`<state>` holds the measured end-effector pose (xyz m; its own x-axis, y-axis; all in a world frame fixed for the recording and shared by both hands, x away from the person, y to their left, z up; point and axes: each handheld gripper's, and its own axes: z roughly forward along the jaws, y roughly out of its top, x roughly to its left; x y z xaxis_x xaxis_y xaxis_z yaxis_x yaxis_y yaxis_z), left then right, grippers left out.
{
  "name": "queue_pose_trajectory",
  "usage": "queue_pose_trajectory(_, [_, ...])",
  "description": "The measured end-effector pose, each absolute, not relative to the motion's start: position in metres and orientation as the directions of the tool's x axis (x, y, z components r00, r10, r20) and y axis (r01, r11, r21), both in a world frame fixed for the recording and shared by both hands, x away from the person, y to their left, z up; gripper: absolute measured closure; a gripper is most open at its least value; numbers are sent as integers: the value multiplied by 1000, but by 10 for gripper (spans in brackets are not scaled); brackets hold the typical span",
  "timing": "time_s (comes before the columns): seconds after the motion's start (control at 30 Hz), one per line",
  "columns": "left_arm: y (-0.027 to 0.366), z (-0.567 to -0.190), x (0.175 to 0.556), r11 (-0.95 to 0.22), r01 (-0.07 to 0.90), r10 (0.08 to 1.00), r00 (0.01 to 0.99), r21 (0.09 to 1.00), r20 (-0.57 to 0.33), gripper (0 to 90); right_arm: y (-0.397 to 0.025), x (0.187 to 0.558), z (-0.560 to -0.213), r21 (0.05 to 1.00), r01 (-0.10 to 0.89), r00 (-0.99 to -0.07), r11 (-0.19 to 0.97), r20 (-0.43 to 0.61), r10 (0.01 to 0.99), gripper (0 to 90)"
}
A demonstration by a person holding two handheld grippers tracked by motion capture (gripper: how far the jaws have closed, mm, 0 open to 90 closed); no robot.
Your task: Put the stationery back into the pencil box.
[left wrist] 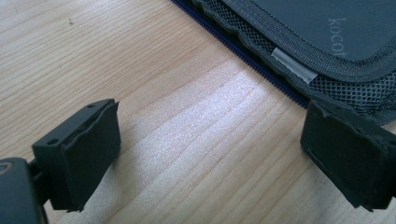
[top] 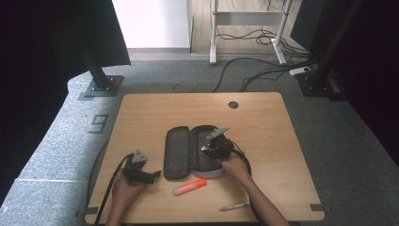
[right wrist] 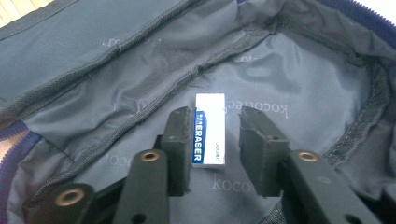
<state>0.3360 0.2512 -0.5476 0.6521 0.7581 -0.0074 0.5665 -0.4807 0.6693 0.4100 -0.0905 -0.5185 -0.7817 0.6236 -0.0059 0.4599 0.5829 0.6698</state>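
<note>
Lengthwise between the right tool's (right wrist: 215, 144) parted, unclenched jaws, the eraser (right wrist: 209, 129) points straight away.

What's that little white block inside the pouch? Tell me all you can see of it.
It is an eraser: a small rectangular block in a white sleeve with a blue band bearing the word ERASER. It lies flat on the grey fabric lining of the open pencil case. The right hand-held gripper has its jaws apart on either side of it; one jaw looks close against its edge, the other stands clear.
</note>
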Motion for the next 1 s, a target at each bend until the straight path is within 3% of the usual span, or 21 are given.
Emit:
queue_pose_trajectory(0.5, [251, -548, 336, -480, 566, 759, 652, 670, -7, 50, -99, 405, -502, 697, 430, -790, 574, -17, 613, 355])
queue_pose_trajectory(1.0, [251, -548, 336, -480, 567, 758, 652, 669, -8, 50, -116, 394, -487, 721, 410, -795, 559, -18, 606, 300])
